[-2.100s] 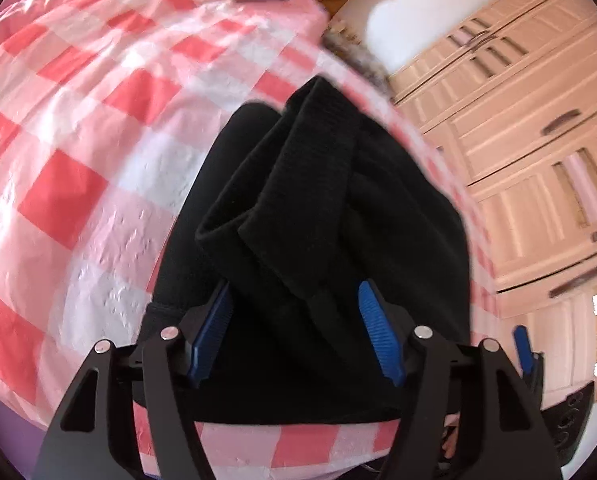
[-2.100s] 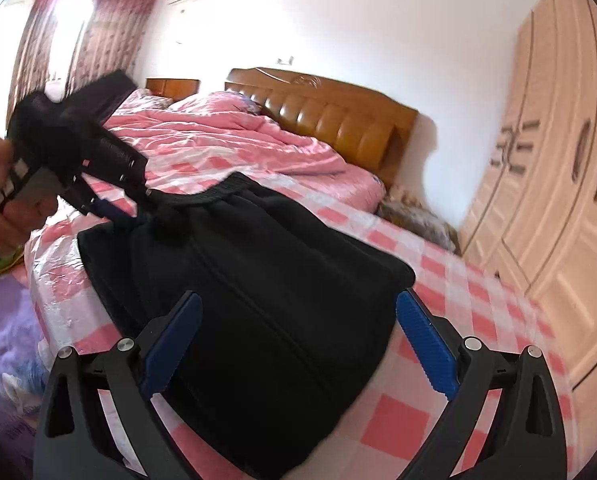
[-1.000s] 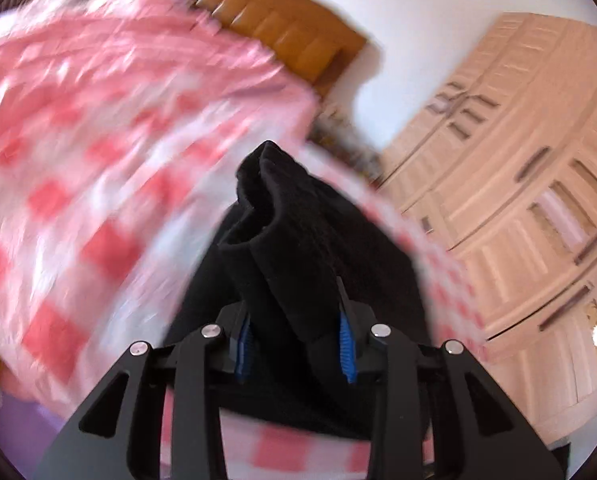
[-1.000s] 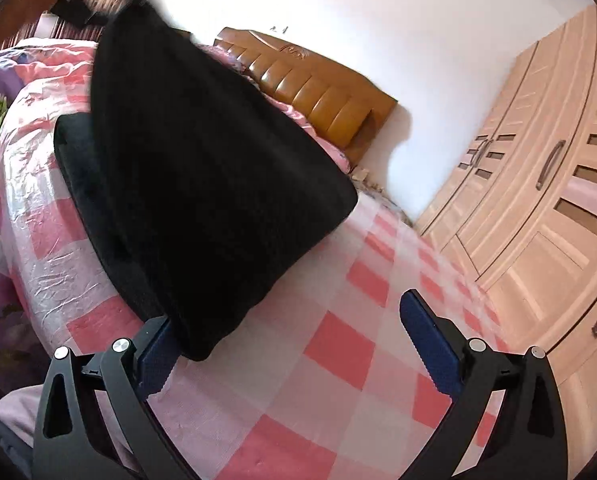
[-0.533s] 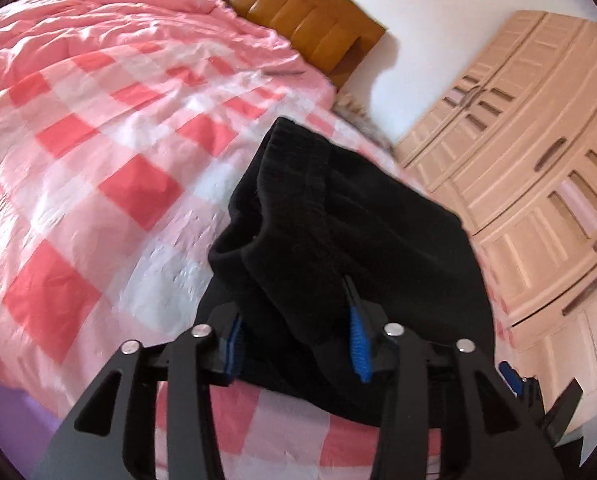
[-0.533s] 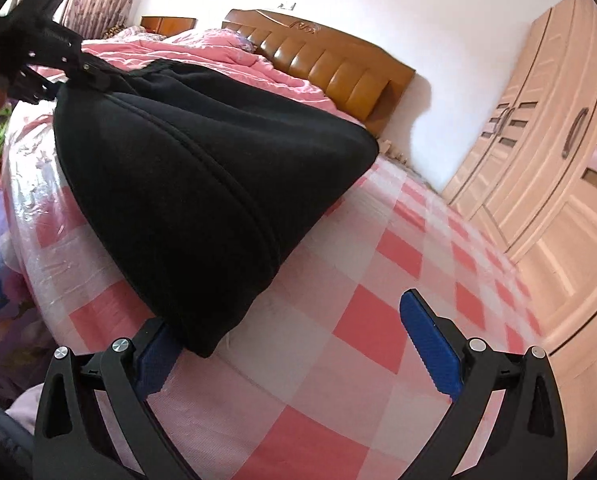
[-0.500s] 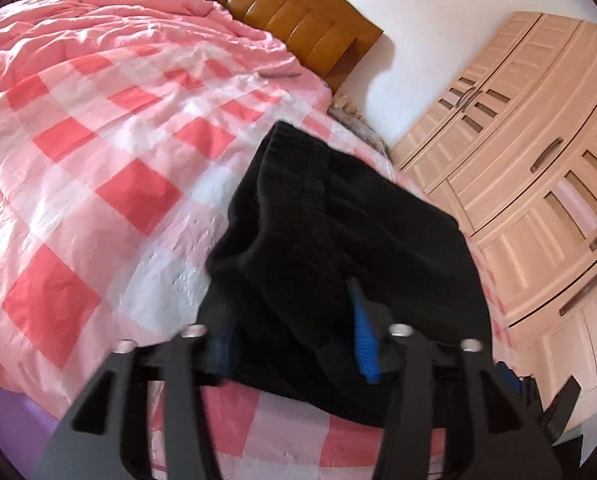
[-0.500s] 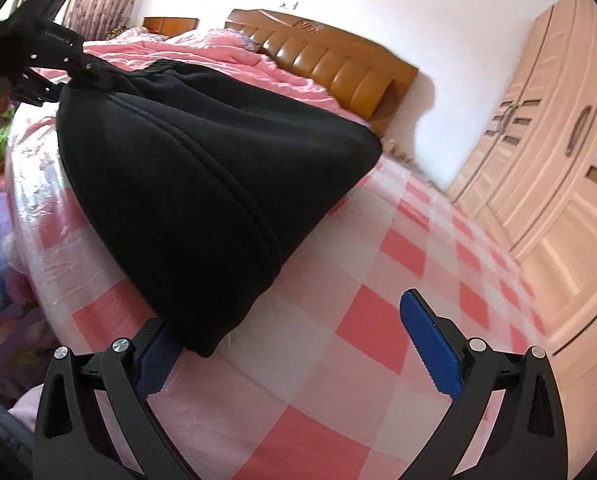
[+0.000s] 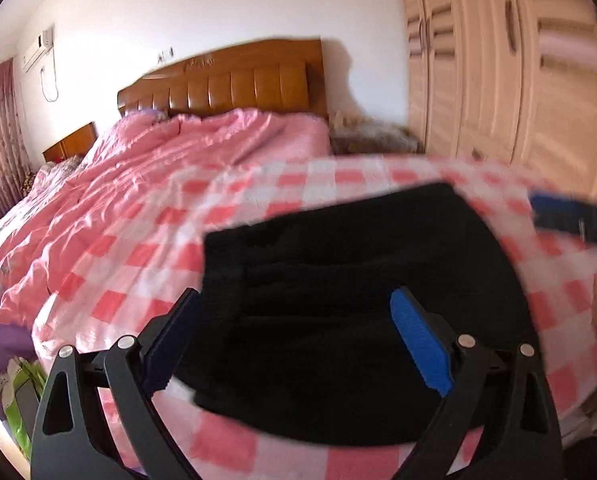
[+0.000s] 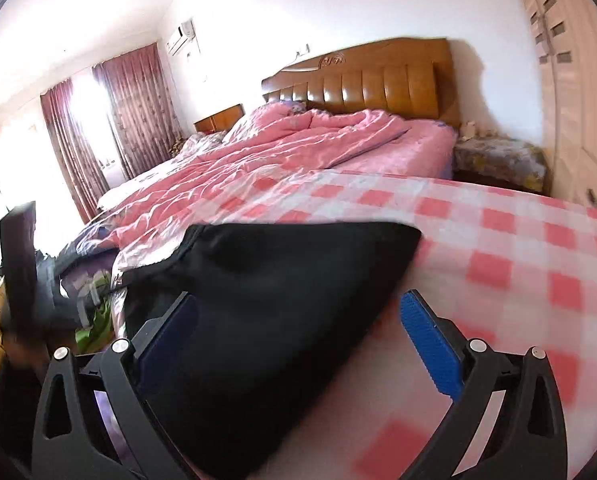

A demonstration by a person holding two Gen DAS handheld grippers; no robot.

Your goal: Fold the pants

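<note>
Two blue-padded fingers of the left gripper [image 9: 298, 344] stand spread wide in the left wrist view, gripping nothing; the black pants [image 9: 350, 280] lie folded on the checked bedcover [image 9: 138, 256] beyond them. In the right wrist view, the right gripper [image 10: 302, 344] is likewise spread and empty, the pants [image 10: 278, 300] lying between its fingers near the bed's edge.

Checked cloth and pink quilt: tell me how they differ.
The checked cloth is patterned in red and white squares; the pink quilt is plain. The cloth lies fairly smooth at the near end, under the black pants; the quilt is rumpled, nearer the headboard. Both cover the bed.
</note>
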